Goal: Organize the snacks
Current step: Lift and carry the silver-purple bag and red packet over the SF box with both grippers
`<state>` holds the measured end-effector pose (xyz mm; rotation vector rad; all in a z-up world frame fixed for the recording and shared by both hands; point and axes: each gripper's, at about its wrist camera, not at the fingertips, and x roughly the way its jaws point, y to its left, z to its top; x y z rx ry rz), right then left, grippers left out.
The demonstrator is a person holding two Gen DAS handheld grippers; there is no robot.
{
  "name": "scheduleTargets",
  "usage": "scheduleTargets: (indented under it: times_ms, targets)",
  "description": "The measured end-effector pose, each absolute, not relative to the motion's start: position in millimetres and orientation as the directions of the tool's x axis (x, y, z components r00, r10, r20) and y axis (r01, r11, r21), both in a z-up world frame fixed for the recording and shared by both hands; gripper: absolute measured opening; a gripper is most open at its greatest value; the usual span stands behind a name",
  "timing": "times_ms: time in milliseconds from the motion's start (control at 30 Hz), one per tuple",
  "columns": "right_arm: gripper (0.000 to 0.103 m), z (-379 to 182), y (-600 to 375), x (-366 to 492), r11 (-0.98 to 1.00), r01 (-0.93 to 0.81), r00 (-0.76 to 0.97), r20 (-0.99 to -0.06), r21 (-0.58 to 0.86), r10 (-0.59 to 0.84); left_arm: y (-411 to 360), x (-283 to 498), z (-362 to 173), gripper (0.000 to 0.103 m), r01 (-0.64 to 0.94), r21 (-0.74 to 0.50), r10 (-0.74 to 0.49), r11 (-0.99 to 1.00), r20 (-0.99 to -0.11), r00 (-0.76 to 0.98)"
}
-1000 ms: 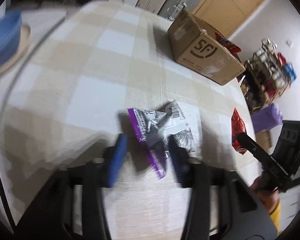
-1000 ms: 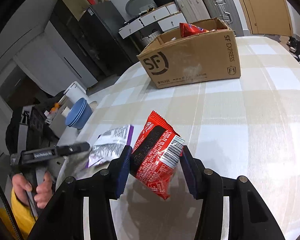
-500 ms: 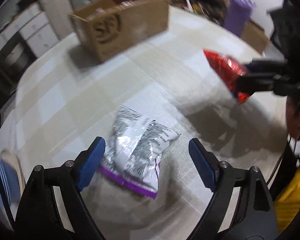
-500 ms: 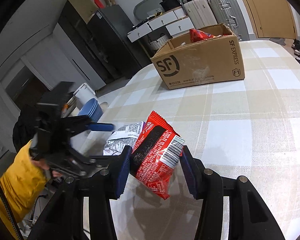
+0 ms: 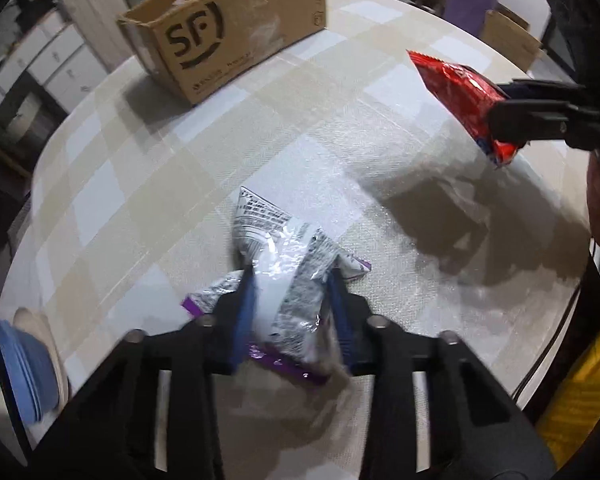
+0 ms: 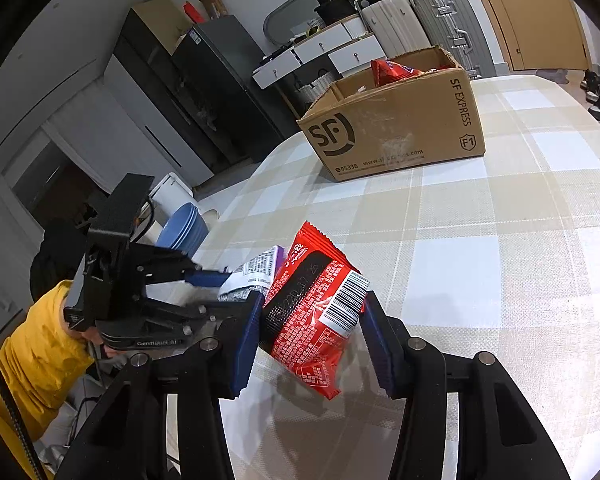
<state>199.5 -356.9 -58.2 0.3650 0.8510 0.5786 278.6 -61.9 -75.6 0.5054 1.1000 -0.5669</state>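
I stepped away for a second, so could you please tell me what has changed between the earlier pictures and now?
The left gripper, open around the silver-and-purple snack bag half a second ago, has closed on it, crumpling it between the fingers. The right gripper stays clamped on the red snack bag, and the cardboard box has not moved on the table.

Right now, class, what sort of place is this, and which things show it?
Most likely a lived-in home room: a round table with a checked cloth, suitcases stacked by the wall, and white drawers behind the cardboard box.
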Motion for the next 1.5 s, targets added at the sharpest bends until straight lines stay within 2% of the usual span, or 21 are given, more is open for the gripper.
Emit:
scheduleTargets:
  times_ms: [67,333,600,733,1000,1233,1500]
  targets:
    - [0.049,-58.1,-358.3,198.6,0.785,-0.324,0.524,-0.590,0.529,0.614,-57.0,279.5,-72.1,0.021,0.626,0.051,-0.193,0.778,-0.929,0.316]
    - [0.049,-56.5,-362.5,197.0,0.779,-0.316,0.534,-0.577,0.541,0.618,-48.8,275.7,-62.4,0.019,0.577,-0.008,-0.236,0.817,-0.917,0.322]
    - [0.049,-44.5,-367.4,198.7,0.779,-0.323,0.557,-0.558,0.537,0.616,-44.1,266.4,-34.1,0.019,0.533,-0.078,-0.320,0.843,-0.868,0.379]
    - [0.049,-24.9,-367.1,201.5,0.786,-0.355,0.584,-0.537,0.505,0.609,-42.0,263.3,-11.1,0.019,0.498,-0.131,-0.384,0.857,-0.806,0.450]
    - [0.049,24.8,-367.8,217.9,0.797,-0.405,0.634,-0.491,0.448,0.598,-34.6,262.2,49.2,0.019,0.391,-0.188,-0.413,0.901,-0.645,0.642]
    - [0.049,59.3,-363.7,226.8,0.785,-0.445,0.654,-0.443,0.430,0.613,-42.7,255.1,88.5,0.019,0.358,-0.199,-0.405,0.912,-0.576,0.711]
    - [0.049,64.8,-357.8,235.4,0.785,-0.449,0.650,-0.447,0.426,0.615,-48.5,252.4,108.6,0.019,0.348,-0.212,-0.406,0.913,-0.548,0.732]
